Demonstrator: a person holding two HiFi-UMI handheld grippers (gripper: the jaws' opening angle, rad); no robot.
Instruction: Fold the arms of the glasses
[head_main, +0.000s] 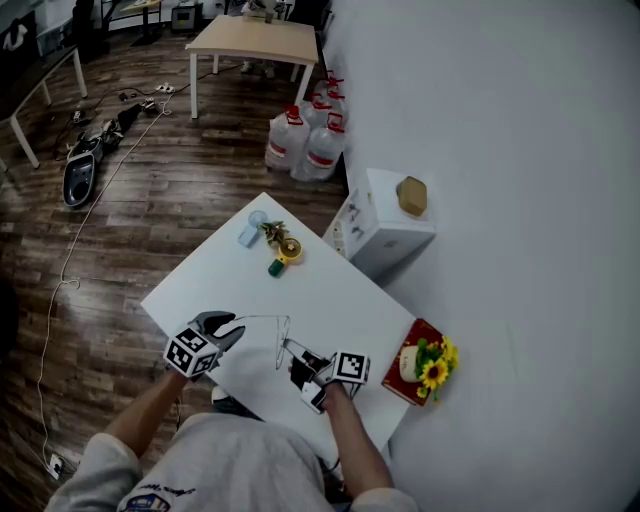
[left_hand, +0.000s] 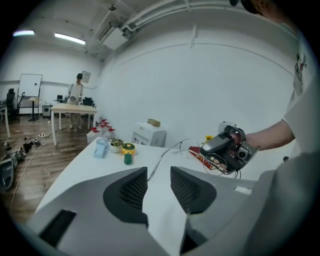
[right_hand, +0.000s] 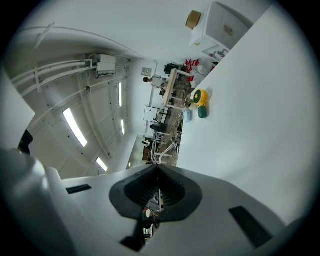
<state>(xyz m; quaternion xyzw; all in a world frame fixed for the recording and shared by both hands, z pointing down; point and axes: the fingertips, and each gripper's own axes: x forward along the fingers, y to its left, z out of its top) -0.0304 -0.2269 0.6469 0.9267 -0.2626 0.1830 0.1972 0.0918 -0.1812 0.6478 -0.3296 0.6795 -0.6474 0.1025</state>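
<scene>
The thin wire-framed glasses (head_main: 284, 322) hang above the white table (head_main: 330, 290) between my two grippers. My right gripper (head_main: 303, 364) is shut on the front of the frame; in the right gripper view its jaws (right_hand: 158, 172) meet with no gap. In the left gripper view one long arm of the glasses (left_hand: 167, 155) runs from the right gripper (left_hand: 220, 150) toward me, and its end reaches the gap of my left gripper (left_hand: 159, 184). That left gripper (head_main: 232, 330) is open, and its pads do not press on the arm.
A pale blue cup (head_main: 250, 232), a yellow and green toy (head_main: 286, 248) and a small green piece (head_main: 275, 267) sit at the table's far end. A red box with sunflowers (head_main: 425, 362) lies at the right edge. A white cabinet (head_main: 395, 228) and water bottles (head_main: 305, 140) stand beyond.
</scene>
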